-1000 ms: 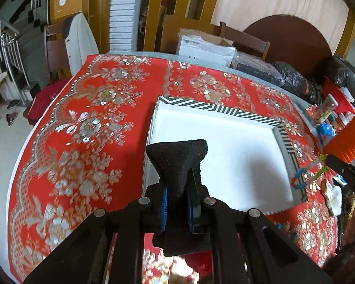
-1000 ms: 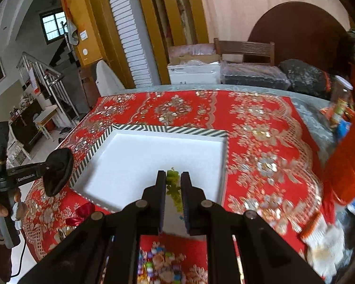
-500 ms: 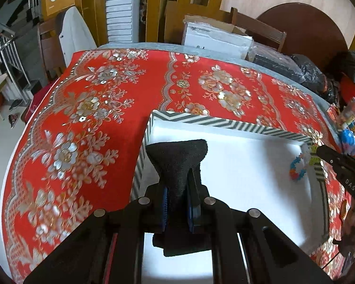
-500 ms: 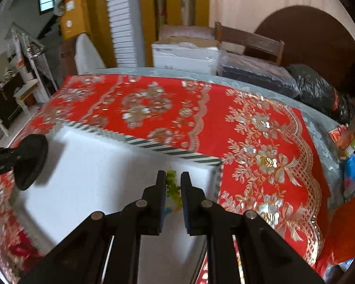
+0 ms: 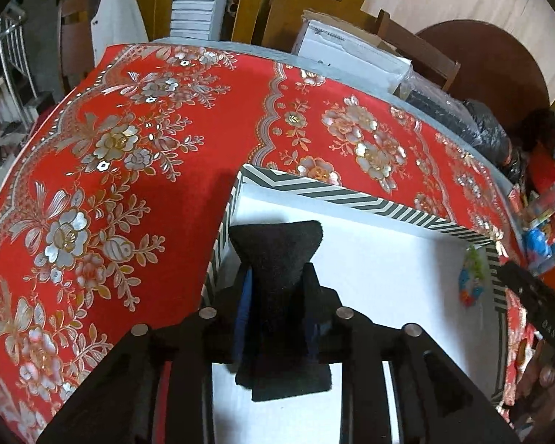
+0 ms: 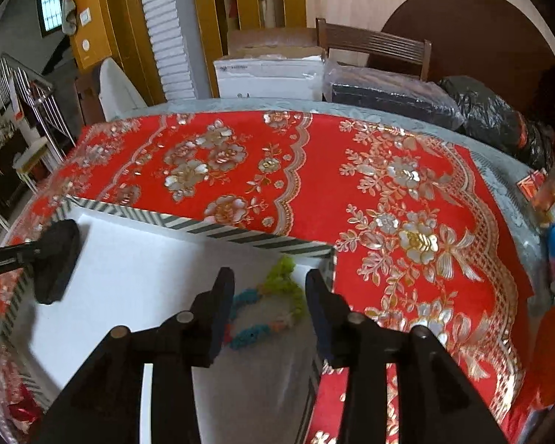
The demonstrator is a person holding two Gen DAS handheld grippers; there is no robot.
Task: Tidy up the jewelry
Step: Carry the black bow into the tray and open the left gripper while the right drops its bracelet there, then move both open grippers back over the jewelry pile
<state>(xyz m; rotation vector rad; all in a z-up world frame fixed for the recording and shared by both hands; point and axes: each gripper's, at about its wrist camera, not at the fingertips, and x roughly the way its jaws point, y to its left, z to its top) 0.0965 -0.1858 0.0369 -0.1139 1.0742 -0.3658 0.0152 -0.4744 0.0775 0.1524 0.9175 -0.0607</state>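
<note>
The counter (image 6: 407, 155) wears a red cloth patterned with silver and gold flowers. On it sits a shallow white tray (image 6: 137, 259) with a black-and-white striped rim – the largest thing on the cloth. Beyond the far edge stand a white box (image 6: 270, 74) and a wooden chair (image 6: 373, 42). The left gripper (image 5: 277, 259) hangs over the tray's near-left corner, its fingers (image 5: 312, 288) pinching a black velvet jewelry pad (image 5: 277, 244) that stands up between them. The right gripper (image 6: 270, 296) is over the tray's far-right corner with its fingers (image 6: 222, 296) spread apart. Between them, lying loose on the white tray floor, is a beaded bracelet (image 6: 277, 303) – green, blue and orange beads – close to the striped rim.
</note>
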